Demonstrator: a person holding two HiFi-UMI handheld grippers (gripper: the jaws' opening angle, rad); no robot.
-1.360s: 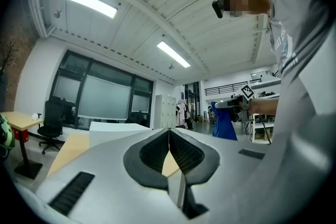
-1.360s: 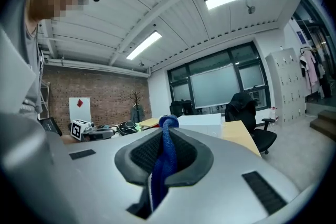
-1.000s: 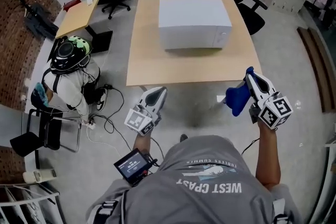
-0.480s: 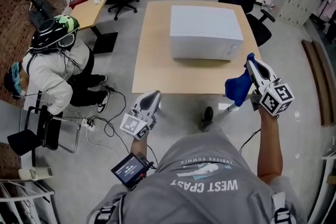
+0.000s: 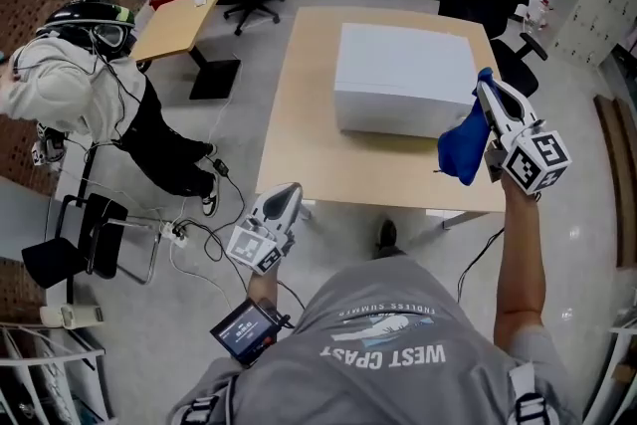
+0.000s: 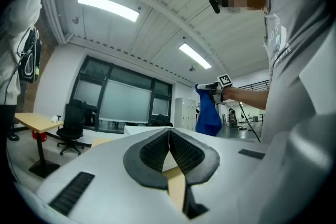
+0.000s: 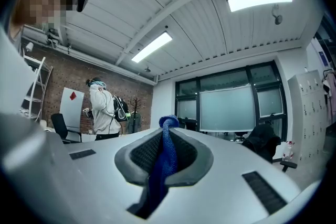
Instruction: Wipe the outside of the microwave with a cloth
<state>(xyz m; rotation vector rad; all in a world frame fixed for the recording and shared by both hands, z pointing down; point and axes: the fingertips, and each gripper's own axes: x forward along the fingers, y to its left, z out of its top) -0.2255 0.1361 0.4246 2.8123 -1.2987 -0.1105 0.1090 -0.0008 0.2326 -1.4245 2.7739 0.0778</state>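
Looks like the wiping isn't starting yet: right gripper (image 5: 486, 85) is clamping the blue cloth (image 5: 460, 146), which is dangling below its jaws just beside the untouched microwave (image 5: 398, 75), while left gripper (image 5: 287, 192) is hanging closed and empty.

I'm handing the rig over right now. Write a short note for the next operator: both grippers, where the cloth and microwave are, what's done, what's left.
Right gripper: shut on the blue cloth, which hangs by the microwave's right end.
Left gripper: shut, empty, held just off the table's near left corner.
Microwave: white, on the wooden table.
Done: the cloth is in hand.
Left: wipe the whole outside; no contact with the microwave shows yet.
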